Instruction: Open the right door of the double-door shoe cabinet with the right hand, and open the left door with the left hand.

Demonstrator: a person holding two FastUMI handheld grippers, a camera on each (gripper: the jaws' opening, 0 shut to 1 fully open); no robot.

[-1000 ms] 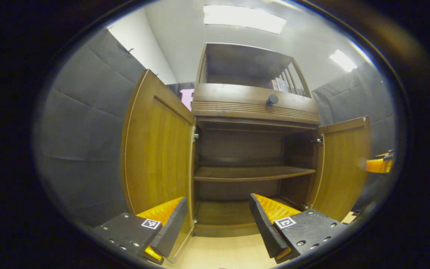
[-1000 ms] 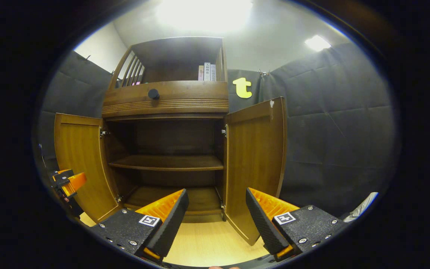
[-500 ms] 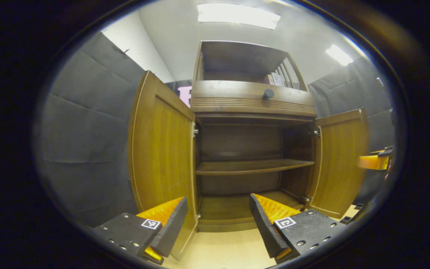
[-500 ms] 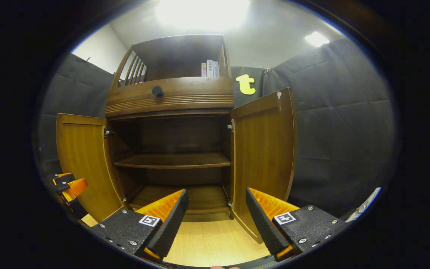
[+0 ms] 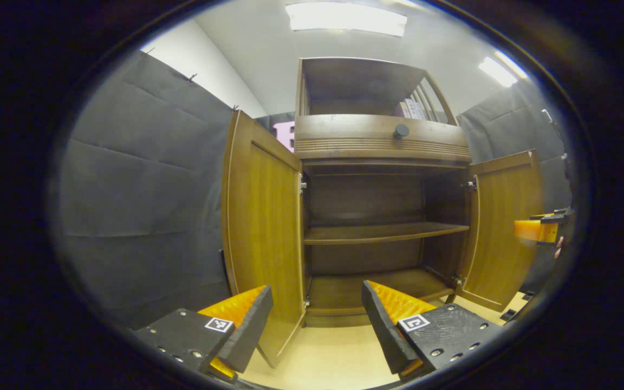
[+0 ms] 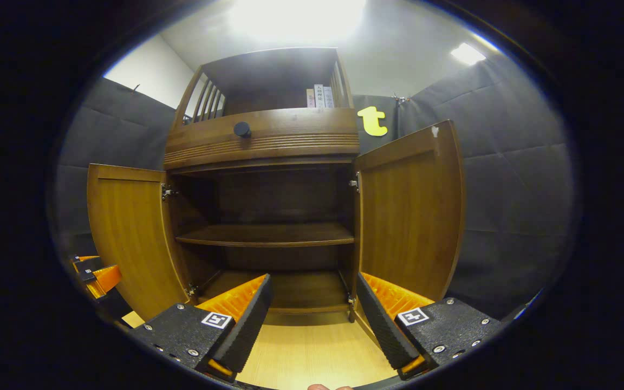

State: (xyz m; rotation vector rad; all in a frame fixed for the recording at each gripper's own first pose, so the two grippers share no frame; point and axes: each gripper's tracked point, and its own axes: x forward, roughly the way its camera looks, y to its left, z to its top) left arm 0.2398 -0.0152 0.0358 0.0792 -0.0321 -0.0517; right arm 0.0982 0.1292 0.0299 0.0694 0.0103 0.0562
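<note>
The brown wooden shoe cabinet stands with both doors swung wide. In the left gripper view the left door [image 5: 263, 227] juts out toward me and the right door [image 5: 504, 227] hangs open at the far side. My left gripper [image 5: 314, 319] is open and holds nothing, just in front of the left door's lower edge. In the right gripper view the right door [image 6: 409, 216] is open close by, the left door [image 6: 125, 238] open farther off. My right gripper [image 6: 312, 319] is open and empty near the right door's bottom corner. The inner shelf [image 6: 266, 235] is bare.
A drawer with a dark round knob [image 5: 400, 130] sits above the doors, with an open compartment holding books [image 6: 320, 96] on top. Pale wood floor [image 6: 301, 357] lies in front. The other gripper shows at the view edge [image 5: 539, 230] [image 6: 95, 276]. Padded dark walls flank the cabinet.
Both grippers have drawn back and shifted; in the left gripper view the cabinet slid right, in the right gripper view it slid right too. Both doors stay open, both grippers stay open.
</note>
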